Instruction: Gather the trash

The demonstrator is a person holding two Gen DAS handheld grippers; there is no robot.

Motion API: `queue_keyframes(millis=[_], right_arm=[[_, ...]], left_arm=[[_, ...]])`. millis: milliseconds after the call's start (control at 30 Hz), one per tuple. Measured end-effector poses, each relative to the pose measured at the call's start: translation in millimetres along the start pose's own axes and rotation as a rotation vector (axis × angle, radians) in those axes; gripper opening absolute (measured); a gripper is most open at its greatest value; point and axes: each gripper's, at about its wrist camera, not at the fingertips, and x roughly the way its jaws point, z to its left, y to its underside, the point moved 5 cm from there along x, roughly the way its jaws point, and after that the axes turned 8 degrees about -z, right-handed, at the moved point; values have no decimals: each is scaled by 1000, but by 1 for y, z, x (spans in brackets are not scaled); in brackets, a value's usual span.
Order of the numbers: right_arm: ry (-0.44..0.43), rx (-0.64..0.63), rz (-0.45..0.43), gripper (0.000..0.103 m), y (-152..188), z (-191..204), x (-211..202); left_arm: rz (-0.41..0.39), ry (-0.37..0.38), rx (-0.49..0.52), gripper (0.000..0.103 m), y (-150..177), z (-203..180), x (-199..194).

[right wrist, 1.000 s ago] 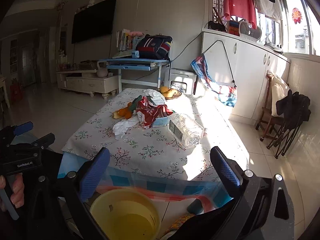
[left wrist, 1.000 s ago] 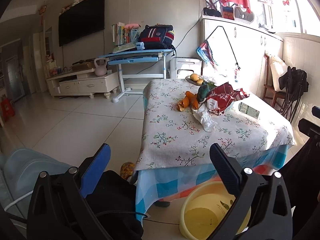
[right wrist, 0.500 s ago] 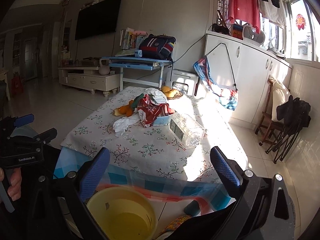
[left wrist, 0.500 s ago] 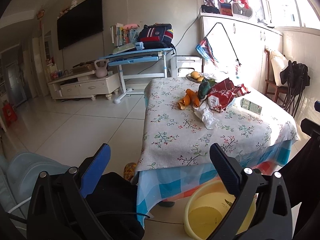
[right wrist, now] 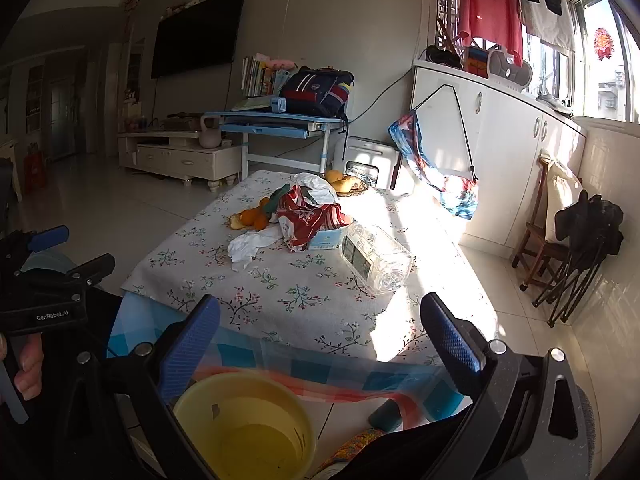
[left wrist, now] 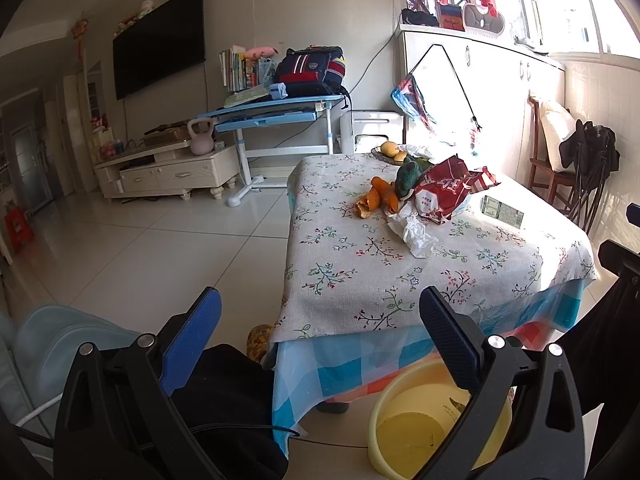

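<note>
Closer now, only right view shows bottle.

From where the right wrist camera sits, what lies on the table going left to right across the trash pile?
Orange peel → crumpled white tissue → red snack wrapper → clear plastic bottle, lying on its side on the floral tablecloth.

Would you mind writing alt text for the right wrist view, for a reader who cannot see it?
The open right tool hovers at the near edge of a floral-clothed table strewn with trash: a crumpled red wrapper, white tissue, orange peels and a clear plastic bottle on its side. A yellow bucket stands on the floor below; the left tool shows at left.
</note>
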Motion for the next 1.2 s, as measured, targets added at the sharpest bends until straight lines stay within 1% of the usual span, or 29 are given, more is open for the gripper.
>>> queue_keyframes(millis=[300,567,633,767,833,867,900,967,1033,1200], right_arm=[[1,1,-11,96,1,2,0],[-1,11,-1,96,-1,1,0],[-16,20,-8,96,-6,0,0],[-29,-4,-56,96,-28,1,0],[-42,2,-61,96,-37,0,4],[-49,2,-58,96,-39,1,8],[-57,2,-28,96,-39,0,14],[-72,-6,1,96,-40,2,25],[-101,19,39,96,-40,-1,35],[-128,52,59,96,-41,-12,52]], left_arm=[[1,1,1,96,1,-1,0],[2,4,-4,96,1,-1,1],[3,11,-17,96,1,-1,1],[8,35,-44,96,1,0,0],[5,45,-48,96,0,2,-2],[2,48,-46,96,0,2,-2],[2,51,-45,96,0,2,-1],[6,59,-47,96,-3,3,3],[11,69,-56,96,-6,1,10],[35,90,-55,96,-17,-11,34]])
